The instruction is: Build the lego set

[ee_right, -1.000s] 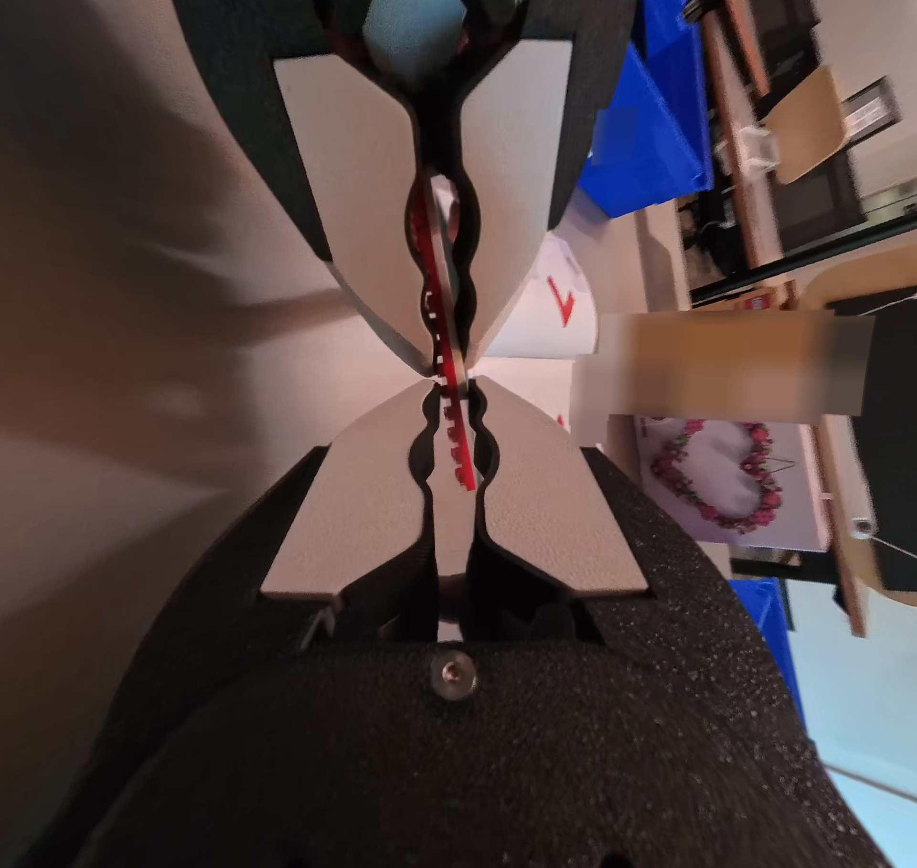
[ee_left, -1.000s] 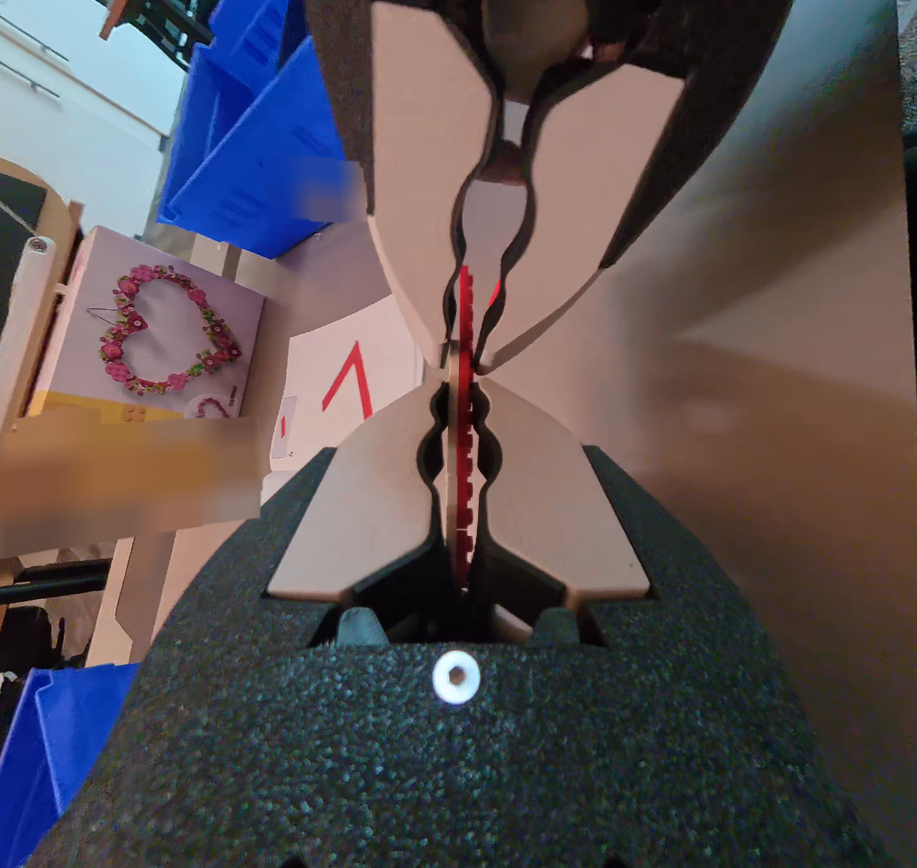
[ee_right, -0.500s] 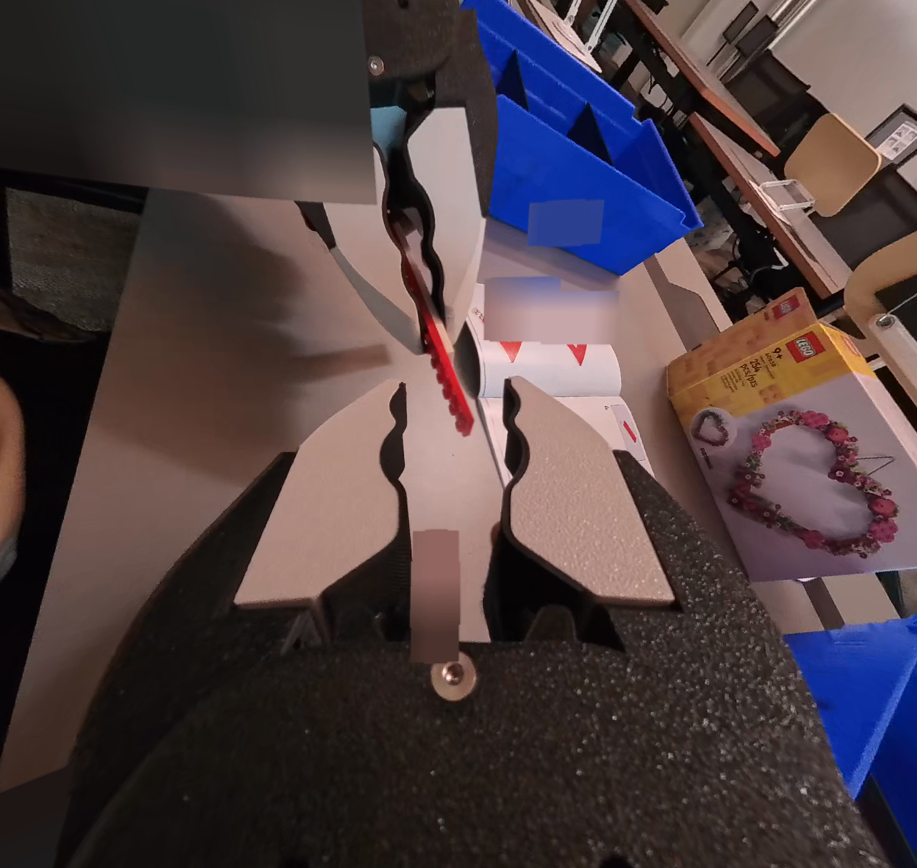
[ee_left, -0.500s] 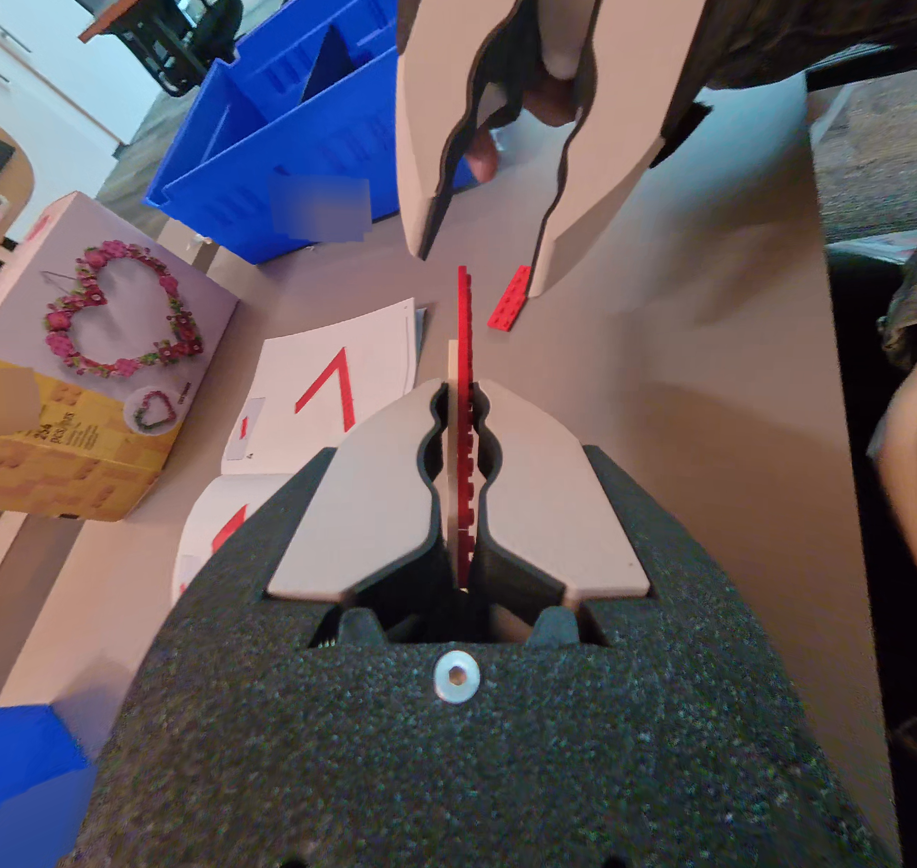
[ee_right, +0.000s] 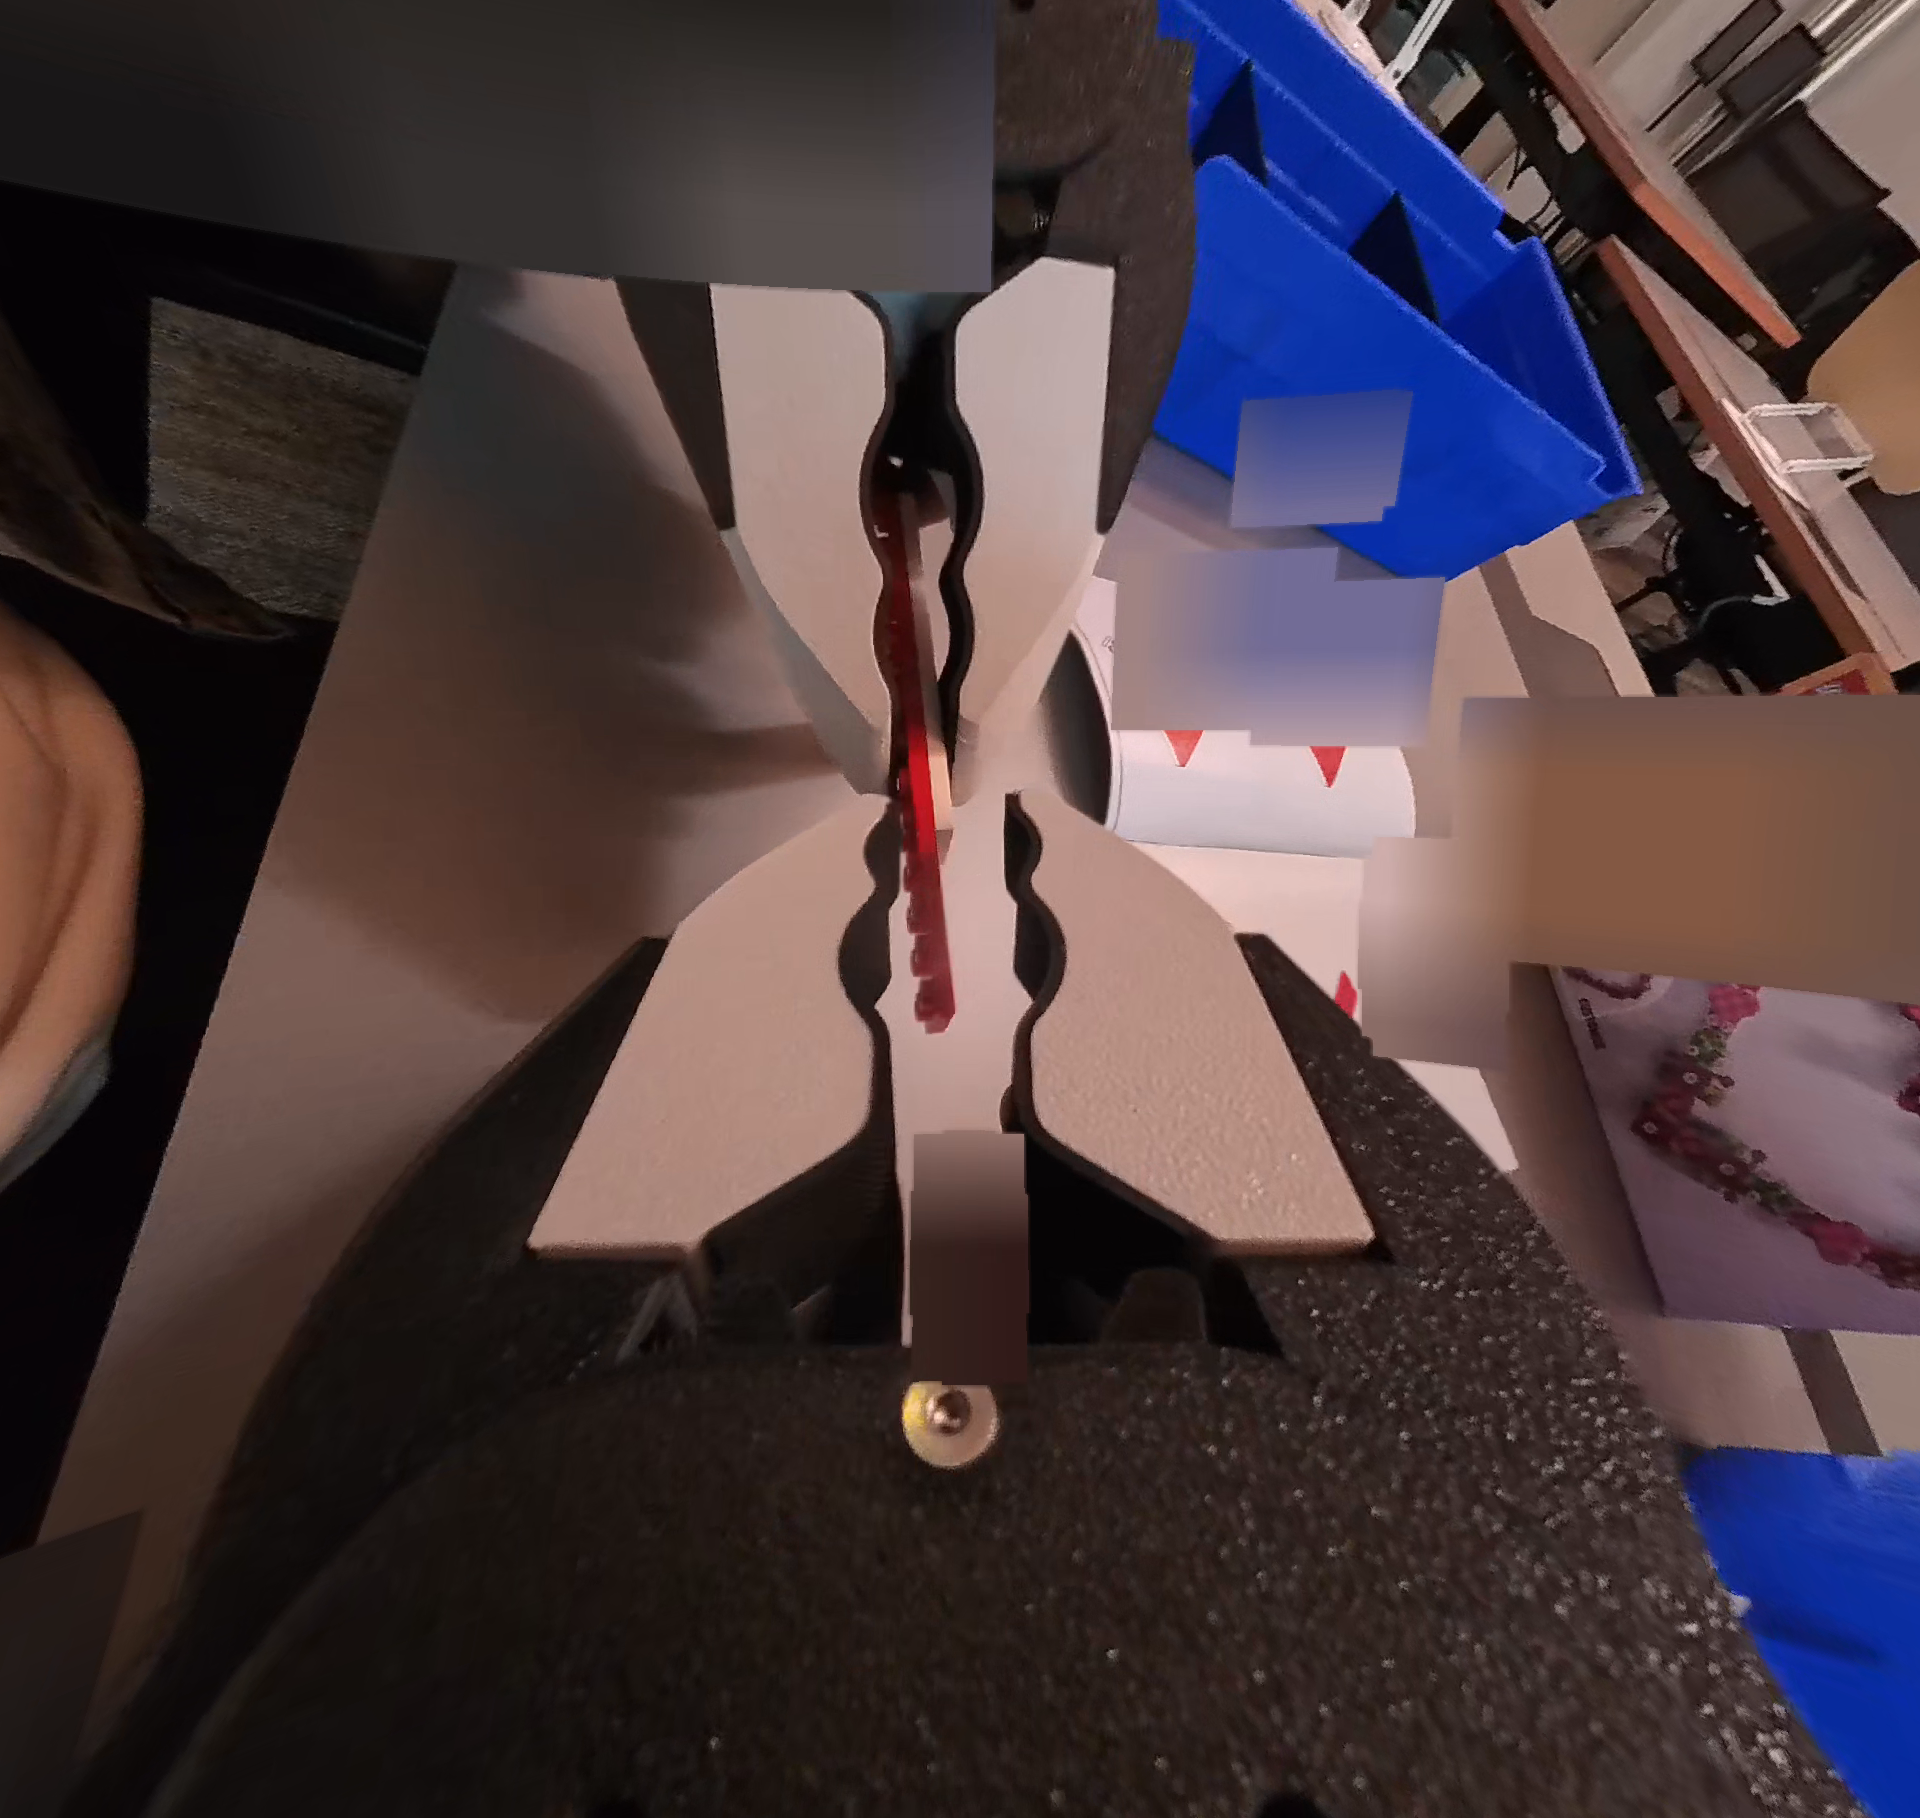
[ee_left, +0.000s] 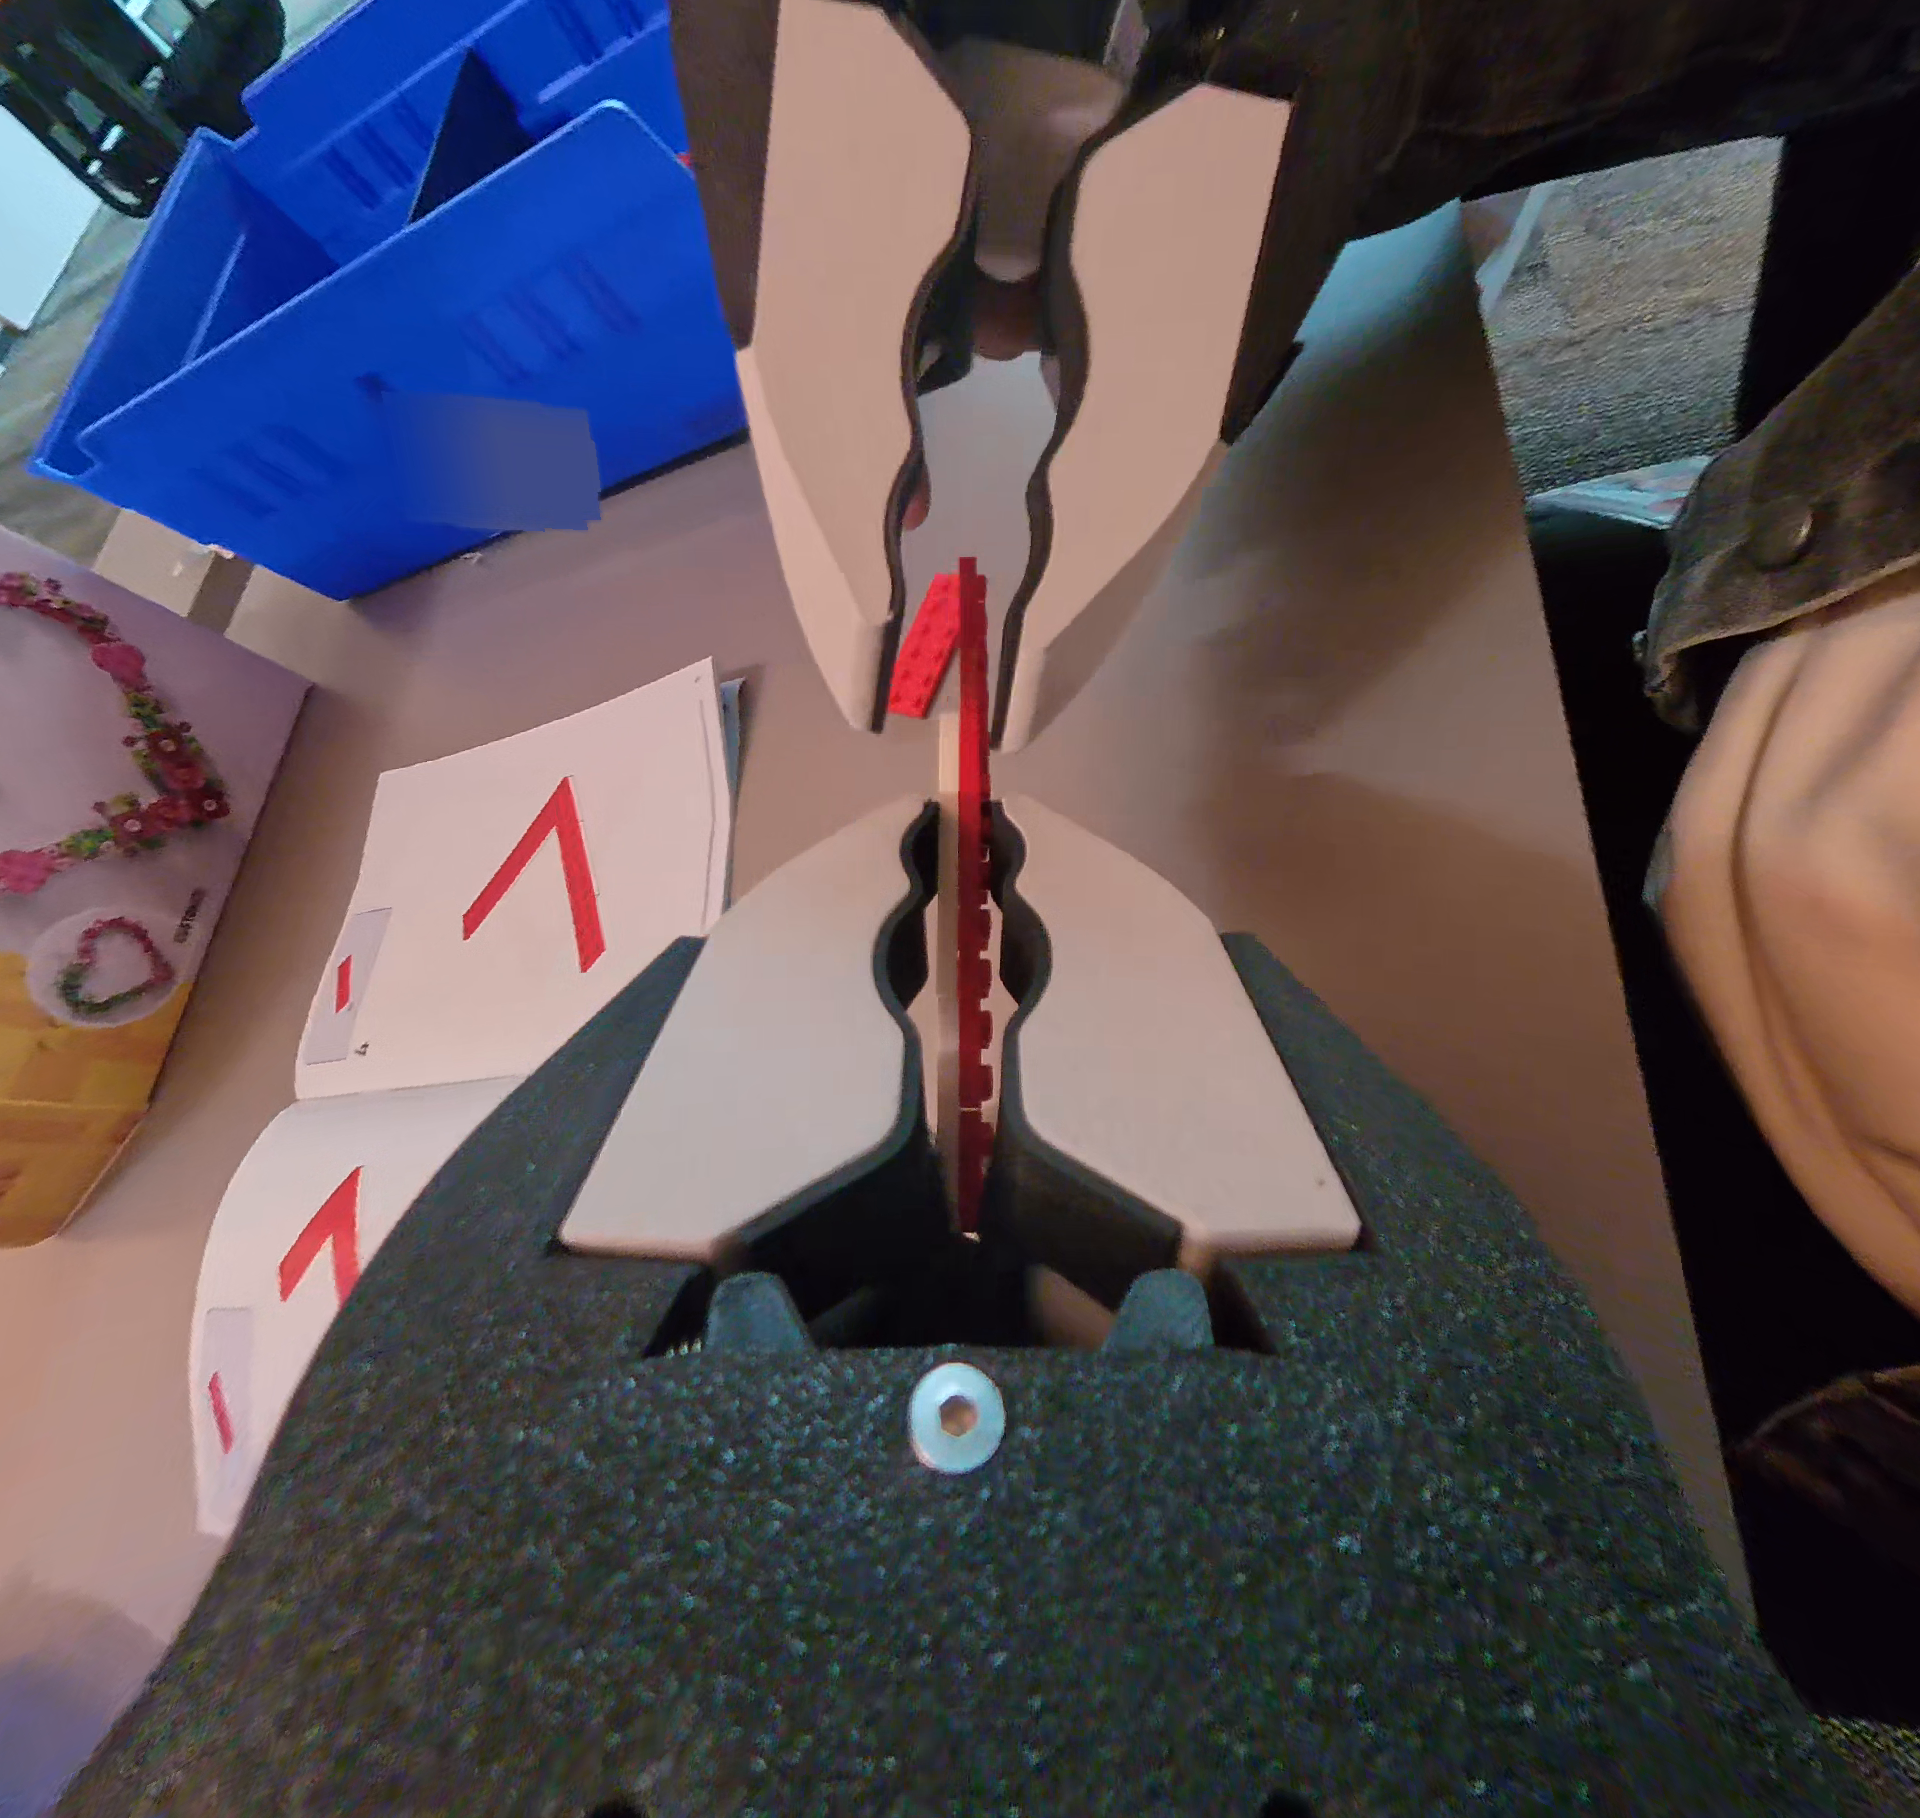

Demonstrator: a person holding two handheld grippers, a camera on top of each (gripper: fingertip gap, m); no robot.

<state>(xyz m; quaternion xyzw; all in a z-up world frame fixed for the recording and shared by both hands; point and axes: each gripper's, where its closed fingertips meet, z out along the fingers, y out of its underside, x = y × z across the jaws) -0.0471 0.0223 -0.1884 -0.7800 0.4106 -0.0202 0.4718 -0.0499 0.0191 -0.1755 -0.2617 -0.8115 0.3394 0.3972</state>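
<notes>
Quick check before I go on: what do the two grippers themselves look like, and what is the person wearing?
Both grippers, left gripper and right gripper, share one build: a black, speckled foam-like body with a silver screw at its centre and two pale beige fingers whose inner edges are wavy and lined in black. No cables show. The person wears a dark brown sleeve with a snap button.

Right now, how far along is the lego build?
Early. Done: a long red plate looks joined to a white plate. In hand: the left gripper is shut on that pair, the open right gripper straddling its free end. Left: a short red plate lies loose on the table; most of the set likely remains.
</notes>
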